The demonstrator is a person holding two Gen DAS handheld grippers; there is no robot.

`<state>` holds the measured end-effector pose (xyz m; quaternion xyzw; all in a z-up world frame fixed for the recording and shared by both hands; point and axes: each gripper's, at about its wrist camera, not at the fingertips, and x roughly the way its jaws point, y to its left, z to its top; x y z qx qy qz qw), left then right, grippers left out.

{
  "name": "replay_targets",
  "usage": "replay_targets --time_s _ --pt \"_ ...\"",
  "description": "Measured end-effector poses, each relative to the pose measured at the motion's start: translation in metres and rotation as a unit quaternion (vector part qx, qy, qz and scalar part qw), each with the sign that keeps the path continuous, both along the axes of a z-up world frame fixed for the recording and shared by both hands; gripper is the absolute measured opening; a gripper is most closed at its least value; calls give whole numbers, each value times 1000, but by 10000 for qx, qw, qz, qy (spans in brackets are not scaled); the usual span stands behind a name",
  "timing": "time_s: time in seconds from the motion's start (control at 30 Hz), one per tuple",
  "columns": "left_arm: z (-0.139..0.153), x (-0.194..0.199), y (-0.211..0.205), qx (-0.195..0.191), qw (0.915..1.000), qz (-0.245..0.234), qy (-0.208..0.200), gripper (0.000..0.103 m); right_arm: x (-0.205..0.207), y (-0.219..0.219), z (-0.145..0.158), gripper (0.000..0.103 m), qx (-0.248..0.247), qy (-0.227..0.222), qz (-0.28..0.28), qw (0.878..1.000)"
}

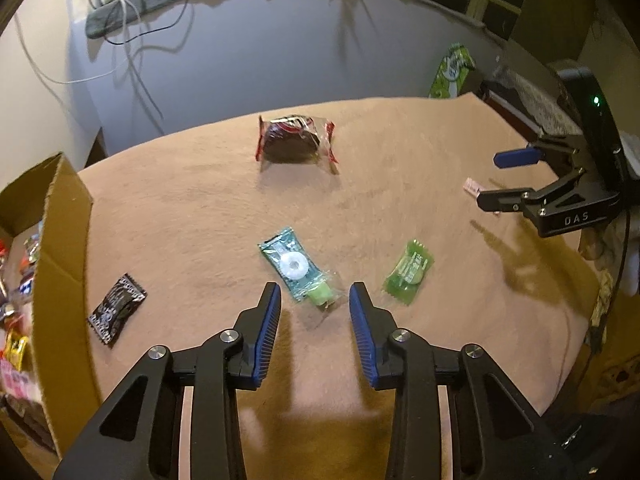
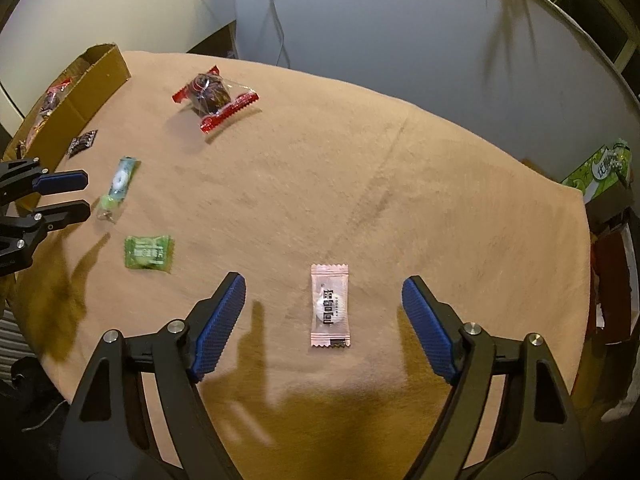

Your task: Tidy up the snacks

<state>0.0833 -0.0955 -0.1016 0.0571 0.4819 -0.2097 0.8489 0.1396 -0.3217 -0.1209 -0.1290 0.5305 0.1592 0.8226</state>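
Observation:
Over the tan tablecloth (image 1: 400, 152), my left gripper (image 1: 315, 294) stands open. The clear tail of a teal mint packet (image 1: 294, 266) lies between its fingertips, and the pads are off it. A green candy (image 1: 408, 272) lies just to the right, a black packet (image 1: 117, 310) to the left, and a dark snack with red ends (image 1: 294, 140) farther back. My right gripper (image 2: 324, 282) is wide open, with a pink packet (image 2: 330, 306) flat on the cloth between its fingers and untouched. In the right wrist view the left gripper (image 2: 85, 195) shows at the left edge beside the teal packet (image 2: 120, 180).
An open cardboard box (image 1: 60, 248) holding several snacks stands at the table's left edge. A green carton (image 1: 452, 70) stands beyond the far right corner. Cables hang down the wall behind. The cloth drops off at the table's right edge (image 2: 580, 280).

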Motion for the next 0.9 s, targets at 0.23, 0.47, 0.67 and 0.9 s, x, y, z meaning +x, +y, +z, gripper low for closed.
replay_targets --time_s 0.23,0.47,0.67,0.9 --pt "-11 3 -15 278 9994 -203 21 29 0 1 -9 72 -76 133 84 9998" --pt "-13 4 -22 425 9988 -231 -59 28 -1 -1 -18 58 -167 236 64 9996" --pt "-15 3 -25 492 9983 -246 -177 23 -5 -1 -20 39 -50 345 79 9994" --pt "-14 1 -27 426 9985 -248 -226 12 -6 -5 -18 21 77 368 35 9993"
